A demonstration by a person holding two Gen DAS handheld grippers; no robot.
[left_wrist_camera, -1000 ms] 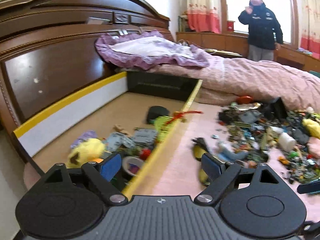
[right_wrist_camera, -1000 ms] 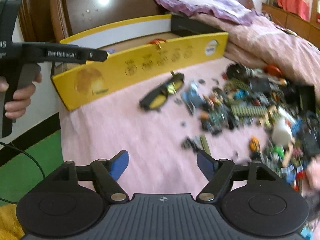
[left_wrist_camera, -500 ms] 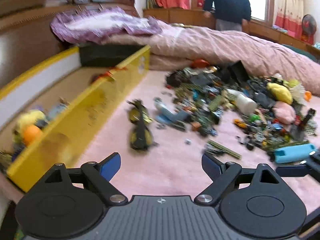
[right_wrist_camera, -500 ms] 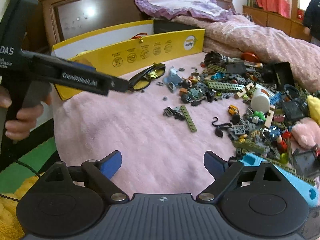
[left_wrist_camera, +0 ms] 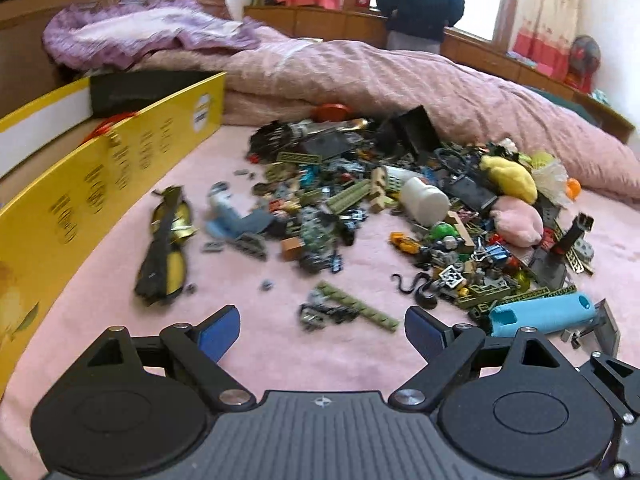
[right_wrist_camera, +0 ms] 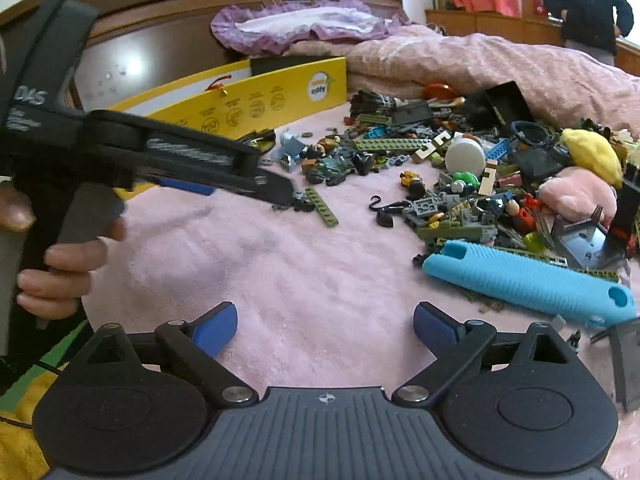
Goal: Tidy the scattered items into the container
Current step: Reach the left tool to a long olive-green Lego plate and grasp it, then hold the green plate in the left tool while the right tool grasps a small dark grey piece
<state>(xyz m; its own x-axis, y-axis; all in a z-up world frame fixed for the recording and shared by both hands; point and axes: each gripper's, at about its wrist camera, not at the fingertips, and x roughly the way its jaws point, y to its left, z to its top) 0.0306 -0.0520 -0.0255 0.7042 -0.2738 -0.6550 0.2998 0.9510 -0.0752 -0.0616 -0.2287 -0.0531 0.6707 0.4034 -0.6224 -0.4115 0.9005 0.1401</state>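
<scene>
A heap of small toys and bricks (left_wrist_camera: 400, 208) lies scattered on the pink bedspread; it also shows in the right wrist view (right_wrist_camera: 460, 176). The yellow box (left_wrist_camera: 100, 184) stands along the left, also in the right wrist view (right_wrist_camera: 260, 100). My left gripper (left_wrist_camera: 322, 330) is open and empty, just short of an olive brick strip (left_wrist_camera: 360, 306). Yellow glasses (left_wrist_camera: 166, 244) lie beside the box. My right gripper (right_wrist_camera: 324, 326) is open and empty over bare bedspread, left of a blue ribbed tube (right_wrist_camera: 528, 280). The left gripper's body (right_wrist_camera: 168, 160) crosses the right wrist view.
A rumpled pink quilt (left_wrist_camera: 400, 76) rises behind the heap. A purple pillow (left_wrist_camera: 140, 36) lies by the wooden headboard (right_wrist_camera: 140, 48). A person in a dark jacket (left_wrist_camera: 420, 0) stands at the window. A white jar (left_wrist_camera: 424, 200) and plush toys (left_wrist_camera: 508, 180) sit in the heap.
My left gripper has swung right, away from above the box to face the heap. My right gripper has also turned right and moved closer to the blue tube. Both stayed open.
</scene>
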